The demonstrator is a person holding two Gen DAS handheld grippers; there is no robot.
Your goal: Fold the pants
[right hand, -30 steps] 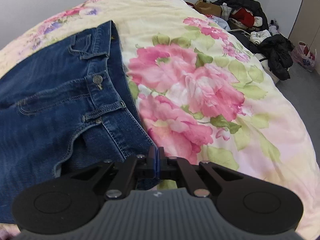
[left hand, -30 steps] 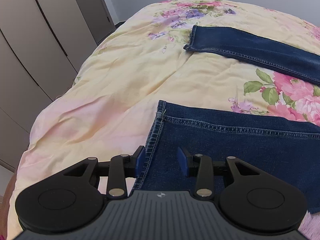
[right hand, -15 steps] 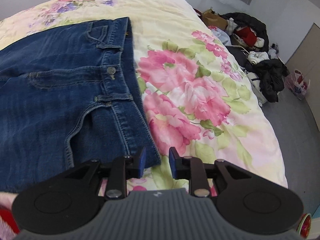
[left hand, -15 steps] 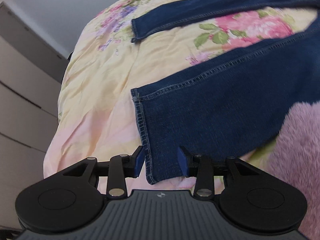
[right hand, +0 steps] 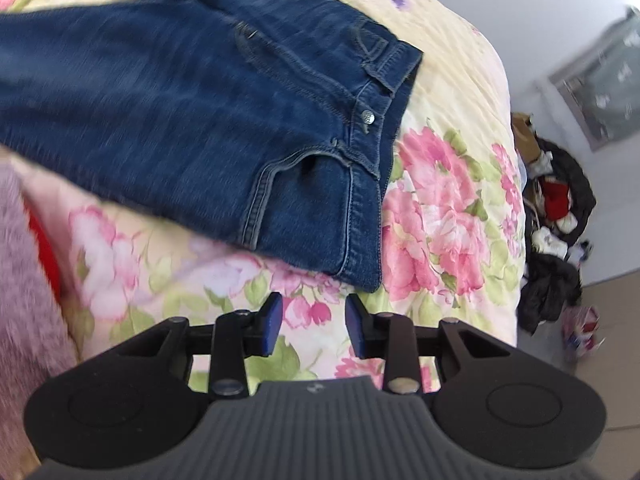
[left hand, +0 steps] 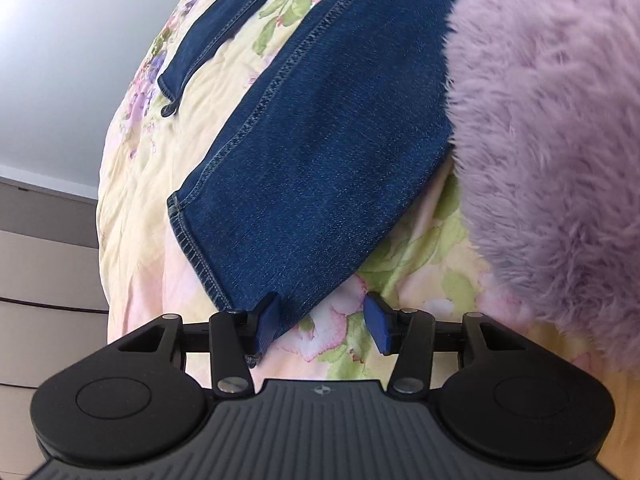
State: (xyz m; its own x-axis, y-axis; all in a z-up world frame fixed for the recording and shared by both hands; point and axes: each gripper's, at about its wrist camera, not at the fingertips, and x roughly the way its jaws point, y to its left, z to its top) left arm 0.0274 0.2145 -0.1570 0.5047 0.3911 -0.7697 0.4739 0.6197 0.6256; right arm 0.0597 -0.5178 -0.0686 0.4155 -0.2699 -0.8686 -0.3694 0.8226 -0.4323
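Blue pads frame my nearest view on both sides, and I can read no writing, only a small embossed mark on each grey housing. My left gripper [left hand: 323, 326] has its jaws apart, having just opened further; the hem corner of the pants [left hand: 320, 152] lies against the left pad's inner side, while the right pad stands clear over the floral bedspread [left hand: 132, 208], so nothing is pinched. My right gripper [right hand: 313, 322] has also just been opening, its jaws now narrowly apart with only bedspread [right hand: 448, 216] between them; the waistband corner of the pants [right hand: 224, 120] lies just beyond the tips, not touching. A fuzzy lilac sleeve [left hand: 552, 120] crowds the left view. Farther off, the second leg stretches across the bed, and a pile of clothes [right hand: 556, 216] sits on the floor.
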